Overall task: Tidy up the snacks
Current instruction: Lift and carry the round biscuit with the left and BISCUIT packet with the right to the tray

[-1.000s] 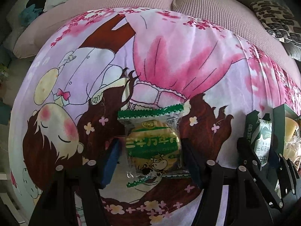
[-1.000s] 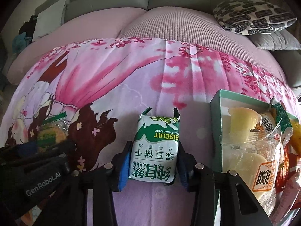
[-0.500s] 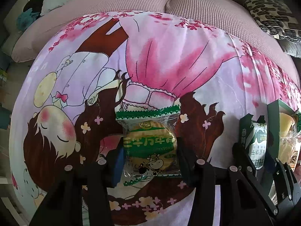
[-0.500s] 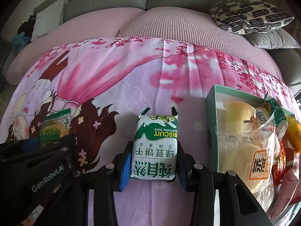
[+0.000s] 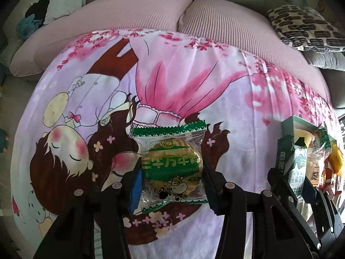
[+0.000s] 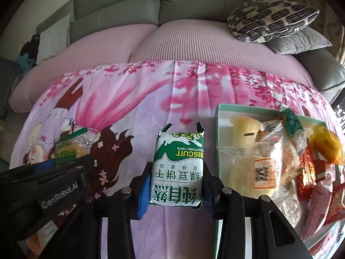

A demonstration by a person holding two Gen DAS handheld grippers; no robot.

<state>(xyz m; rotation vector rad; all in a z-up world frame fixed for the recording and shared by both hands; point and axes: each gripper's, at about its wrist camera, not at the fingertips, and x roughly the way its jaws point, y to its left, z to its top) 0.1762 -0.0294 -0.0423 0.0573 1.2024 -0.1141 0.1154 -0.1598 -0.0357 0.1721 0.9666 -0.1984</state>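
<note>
My left gripper (image 5: 171, 177) is shut on a round cookie in a clear wrapper with green edges (image 5: 171, 161) and holds it above the pink cartoon blanket (image 5: 194, 82). My right gripper (image 6: 175, 185) is shut on a green and white biscuit pack (image 6: 177, 172), also lifted off the blanket. The biscuit pack shows in the left wrist view (image 5: 295, 164) at the right. The cookie (image 6: 69, 149) and the left gripper (image 6: 64, 164) show at the left of the right wrist view.
A pale green box (image 6: 217, 129) full of assorted wrapped snacks stands right of the right gripper. Pink sofa cushions (image 6: 172, 45) lie behind the blanket, with a patterned pillow (image 6: 271, 17) at the far right.
The left gripper's jaws have closed on the cookie pack. Both grippers have risen from the blanket with their packs.
</note>
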